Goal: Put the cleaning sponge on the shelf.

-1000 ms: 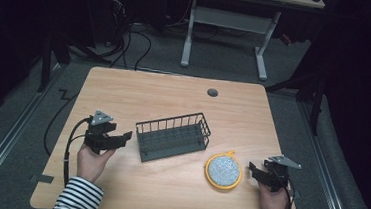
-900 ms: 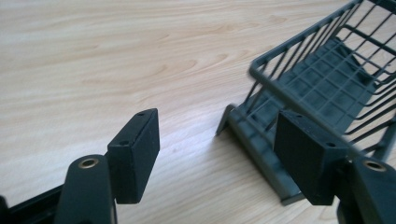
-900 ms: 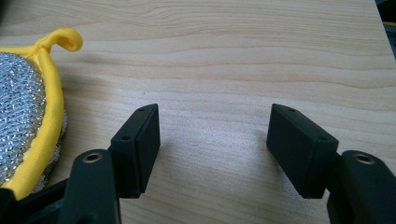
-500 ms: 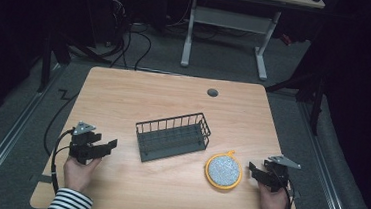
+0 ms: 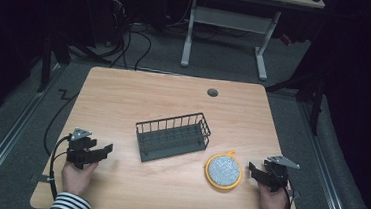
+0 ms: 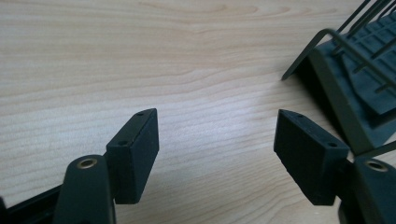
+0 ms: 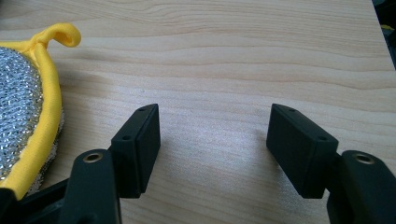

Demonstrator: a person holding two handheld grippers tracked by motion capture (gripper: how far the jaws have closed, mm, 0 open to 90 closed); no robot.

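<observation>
With both sets of jaws released, left gripper [image 5: 103, 150] near the dark wire basket [image 5: 173, 136] mid-desk [image 5: 124, 94], we would probably bring our right gripper [image 5: 253, 168] low toward the round yellow-rimmed silver scrubber [image 5: 223, 169] just beside it and pinch its rim.

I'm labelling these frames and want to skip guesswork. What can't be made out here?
- Basket: the left gripper view's right edge cuts off most of it.
- Scrubber: cut off by the right gripper view's left edge; in the high view its weave is too small to read.
- Table hole: too small in the high view to tell what it is.
- Room beyond the table: too dark.
</observation>
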